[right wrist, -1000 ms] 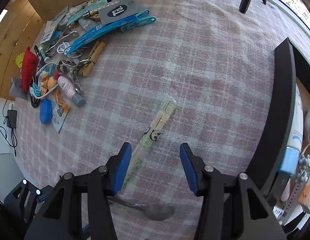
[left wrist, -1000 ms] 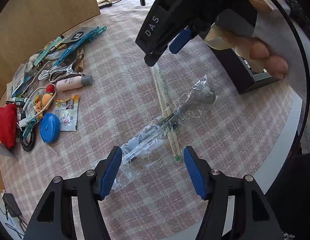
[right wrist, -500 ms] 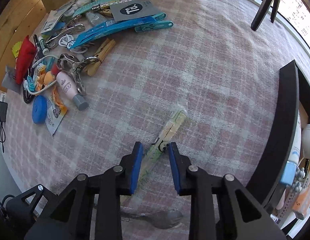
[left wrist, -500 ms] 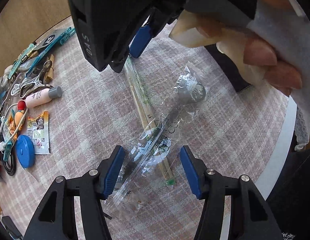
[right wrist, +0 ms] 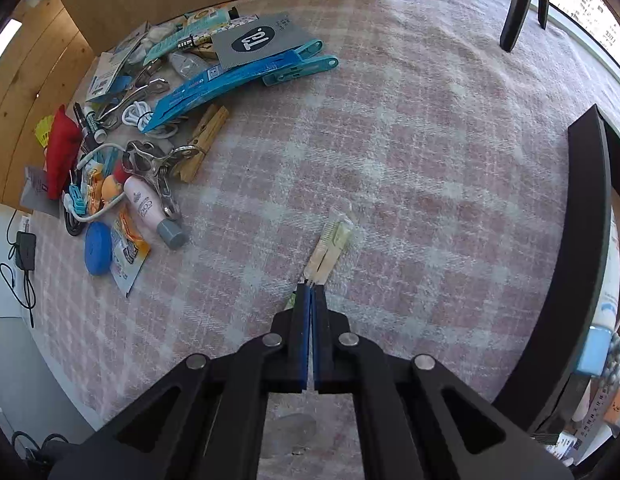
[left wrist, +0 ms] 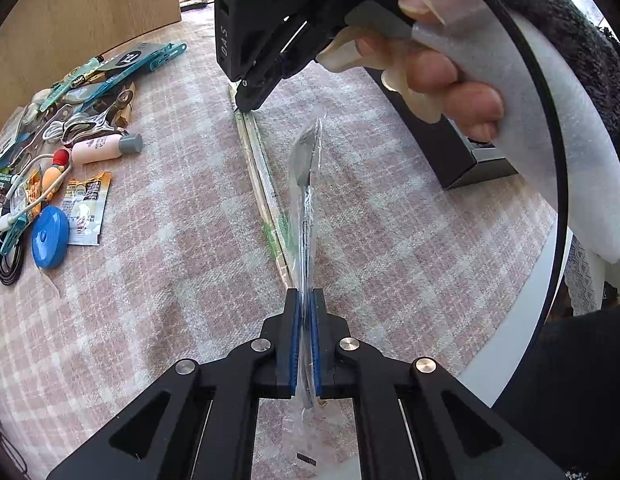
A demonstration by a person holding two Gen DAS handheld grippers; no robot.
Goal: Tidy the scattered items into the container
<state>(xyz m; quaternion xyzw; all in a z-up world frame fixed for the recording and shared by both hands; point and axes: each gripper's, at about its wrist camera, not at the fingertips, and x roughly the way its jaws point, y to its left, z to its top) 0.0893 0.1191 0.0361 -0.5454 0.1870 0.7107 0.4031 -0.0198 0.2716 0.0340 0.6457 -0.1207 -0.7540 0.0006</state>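
Right gripper [right wrist: 311, 292] clamped tight on the near end of wrapped chopsticks [right wrist: 329, 246], lying flat on the pink checked cloth [right wrist: 409, 140] and pointing away. Off to the left, a heap of scattered items: blue round case [right wrist: 98, 248], pink tube with grey cap [right wrist: 154, 212], wooden clothespeg [right wrist: 204, 142], blue packet [right wrist: 206, 92]. At the right edge, black container [right wrist: 569, 260], some things already inside.

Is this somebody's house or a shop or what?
Probably a home. A table with a pink checked cloth holds a jumble of household bits like a lotion bottle and wooden clothespegs, and a window lets daylight in.
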